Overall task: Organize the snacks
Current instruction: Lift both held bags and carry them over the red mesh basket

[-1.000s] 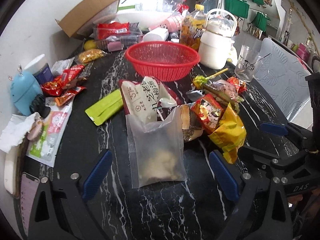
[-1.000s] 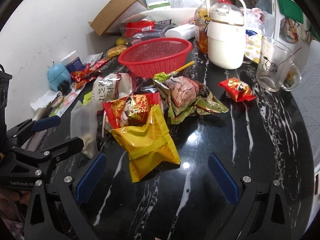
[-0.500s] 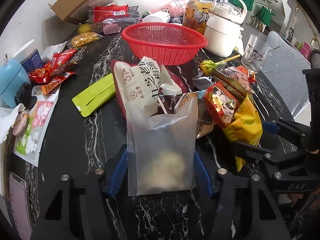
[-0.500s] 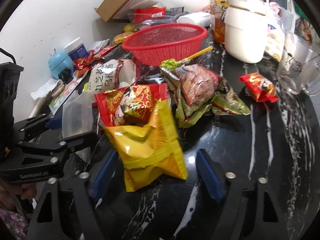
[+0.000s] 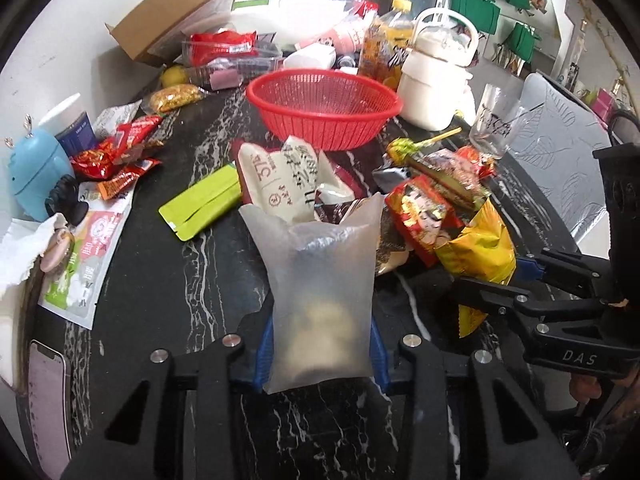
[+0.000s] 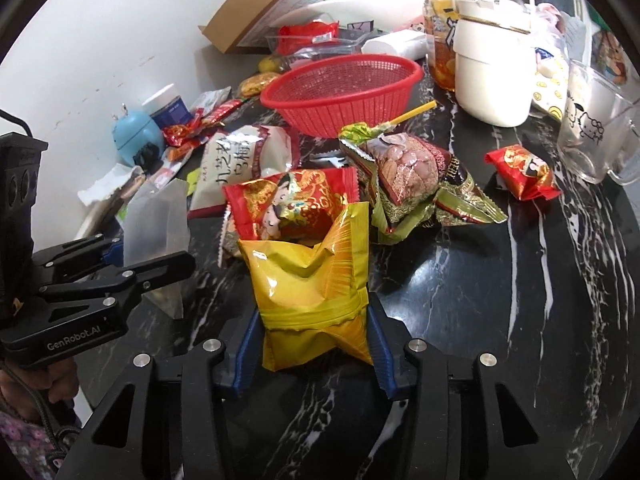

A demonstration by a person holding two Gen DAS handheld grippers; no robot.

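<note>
My left claw [image 5: 320,354] is closed on the lower part of a frosted translucent pouch [image 5: 320,288], blue pads pressing both side edges, while my right claw [image 6: 308,346] is closed in the same way on the lower end of a yellow snack packet [image 6: 310,276]. Both packets stand up from the black marble table [image 6: 500,320], in front of the loose pile: a red figure-printed packet [image 6: 292,204] touching the yellow one's top, a white pouch with dark characters [image 5: 288,176] just behind the frosted one, and a nut packet [image 6: 404,164] beside a lollipop [image 6: 372,128]. The red mesh basket [image 5: 324,108], which I judge to be the destination, appears empty beyond the pile. The risks, as I judge them: both grips sit low on slick, air-filled film, so a packet may slide out or flop over on lifting; the yellow packet may drag its red neighbour along; and my two claws, close side by side, may collide on the way to the basket, near the white jug [image 6: 494,60] and glass mug [image 6: 596,132]. A second ago both claws stood wide open around these packets; half a second ago they were partly closed; now the pads have met the film, creasing the yellow packet.
</note>
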